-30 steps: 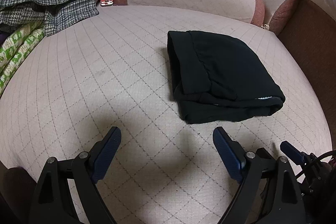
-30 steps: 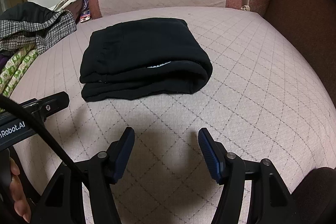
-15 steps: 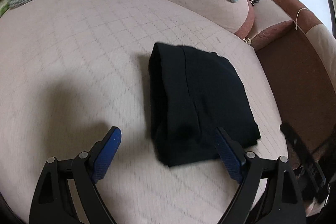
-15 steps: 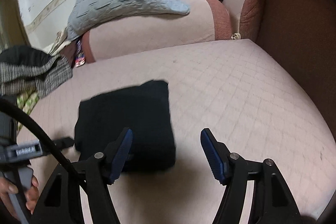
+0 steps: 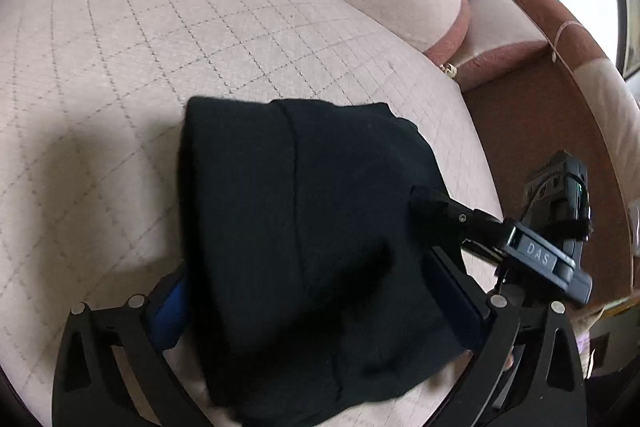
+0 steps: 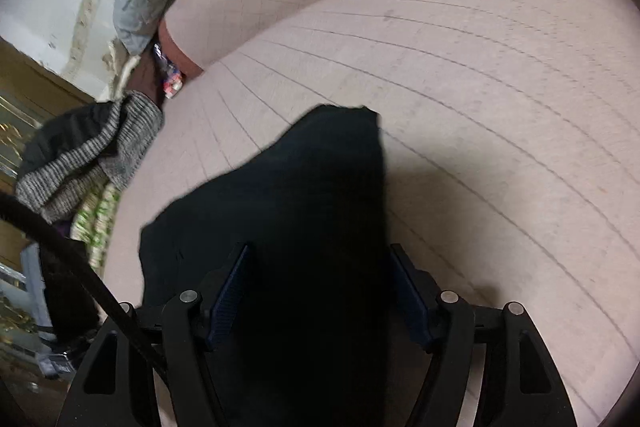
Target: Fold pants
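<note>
Pants, black and folded into a compact bundle, are lying on the quilted pink sofa seat. Both jaws of the left hand-held gripper are straddling the bundle, having just been opening wide, while the right hand-held gripper is likewise spreading around its other end, neither one visibly clamping the cloth.

A pale pink quilted sofa seat with a stitched diamond pattern carries everything. Folded black pants lie on it near the front edge. At its far left side (blurred in the right wrist view) a heap of grey knit and green-patterned clothes rests on the seat.
</note>
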Demonstrator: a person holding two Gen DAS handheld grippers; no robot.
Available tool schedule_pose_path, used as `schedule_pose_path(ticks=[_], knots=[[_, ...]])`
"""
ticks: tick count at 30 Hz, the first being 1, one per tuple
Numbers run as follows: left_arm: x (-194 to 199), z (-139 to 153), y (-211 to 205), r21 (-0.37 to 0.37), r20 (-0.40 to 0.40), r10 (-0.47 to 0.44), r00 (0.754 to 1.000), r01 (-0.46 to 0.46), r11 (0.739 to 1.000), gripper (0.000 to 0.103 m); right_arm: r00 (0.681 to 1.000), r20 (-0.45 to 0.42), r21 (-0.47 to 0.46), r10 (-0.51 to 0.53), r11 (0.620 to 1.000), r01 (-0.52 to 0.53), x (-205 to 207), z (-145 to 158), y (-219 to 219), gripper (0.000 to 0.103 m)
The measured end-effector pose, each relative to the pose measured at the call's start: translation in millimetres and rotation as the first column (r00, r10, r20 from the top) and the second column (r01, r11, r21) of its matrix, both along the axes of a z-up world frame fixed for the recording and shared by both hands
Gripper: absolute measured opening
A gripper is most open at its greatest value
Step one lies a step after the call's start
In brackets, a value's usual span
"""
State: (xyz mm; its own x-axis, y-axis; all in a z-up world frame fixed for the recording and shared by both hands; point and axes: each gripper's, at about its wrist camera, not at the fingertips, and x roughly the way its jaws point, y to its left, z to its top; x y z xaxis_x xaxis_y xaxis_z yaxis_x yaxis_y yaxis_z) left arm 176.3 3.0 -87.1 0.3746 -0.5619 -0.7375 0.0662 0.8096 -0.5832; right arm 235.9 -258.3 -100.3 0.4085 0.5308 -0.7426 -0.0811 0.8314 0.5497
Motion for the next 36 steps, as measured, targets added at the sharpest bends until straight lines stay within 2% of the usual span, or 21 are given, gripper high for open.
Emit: schedule_pose_path(ticks=[1,2,3,4,7,9,11,16,19,22,27,29,30,31,32,34,36], knots=[[2,1,-1,-0.006,-0.002,0.003,1.000,-0.003,1.000,0.092,1.000,-0.004,0.003,0.002,1.000,-0.002,2,0,2,0.069],[3,3,-2,-0.007,-0.007,0.011,1.000,-0.011,1.000,0.079,1.000,-0.008,0.004,0.010,1.000,-0.010,4,2,6,0.052],[4,4,-2,0.003,-0.019,0.008,1.000,-0.008,1.000,0.052,1.000,-0.010,0.009,0.021,1.000,-0.021,3,3,8,0.042],[5,3,-2,0.005,-0.026,0.004,1.000,-0.004,1.000,0.041,0.999,-0.013,0.017,0.030,0.999,-0.029,2,6,10,0.034],[1,8,8,-0.021,-0.026,0.021,0.999,-0.021,1.000,0.030,1.000,0.000,0.016,0.030,0.999,-0.030,-3,20,15,0.028],[0,18,13,-0.040,-0.014,0.027,1.000,-0.027,0.999,0.029,0.999,0.024,0.017,0.035,0.999,-0.035,-7,35,21,0.027],[0,28,16,-0.028,0.014,0.032,0.999,-0.032,0.999,0.029,0.998,0.057,0.008,0.039,0.999,-0.040,-9,51,29,0.026],[18,49,30,-0.043,0.044,0.059,0.997,-0.057,0.997,0.029,0.992,0.117,0.007,0.047,0.999,-0.048,-2,86,44,0.026],[31,60,32,-0.012,0.068,0.061,0.996,-0.060,0.998,0.029,0.991,0.126,-0.012,0.045,0.999,-0.043,9,95,50,0.026],[47,60,31,0.029,0.072,0.059,0.996,-0.061,0.998,0.029,0.992,0.124,-0.034,0.039,0.999,-0.035,22,95,56,0.026],[73,35,31,0.064,0.011,0.067,0.998,-0.068,0.996,0.030,0.996,0.086,-0.079,0.029,0.997,-0.022,48,79,64,0.026],[82,24,30,0.093,-0.018,0.077,0.997,-0.075,0.993,0.035,0.998,0.065,-0.114,0.026,0.993,-0.018,56,66,68,0.027],[86,19,32,0.116,-0.035,0.097,0.995,-0.092,0.989,0.041,0.998,0.058,-0.135,0.024,0.991,-0.016,58,60,69,0.028],[87,14,36,0.118,-0.054,0.116,0.992,-0.109,0.987,0.049,0.999,0.048,-0.162,0.014,0.987,-0.006,60,55,70,0.037],[88,10,41,0.091,-0.081,0.129,0.988,-0.122,0.988,0.051,0.999,0.031,-0.190,-0.009,0.982,0.015,63,48,68,0.044],[84,11,49,0.051,-0.107,0.134,0.985,-0.130,0.990,0.052,0.999,0.018,-0.183,-0.029,0.983,0.032,63,46,62,0.044],[77,25,56,0.064,-0.074,0.133,0.988,-0.128,0.990,0.052,0.998,0.043,-0.156,-0.047,0.986,0.053,56,56,53,0.044]])
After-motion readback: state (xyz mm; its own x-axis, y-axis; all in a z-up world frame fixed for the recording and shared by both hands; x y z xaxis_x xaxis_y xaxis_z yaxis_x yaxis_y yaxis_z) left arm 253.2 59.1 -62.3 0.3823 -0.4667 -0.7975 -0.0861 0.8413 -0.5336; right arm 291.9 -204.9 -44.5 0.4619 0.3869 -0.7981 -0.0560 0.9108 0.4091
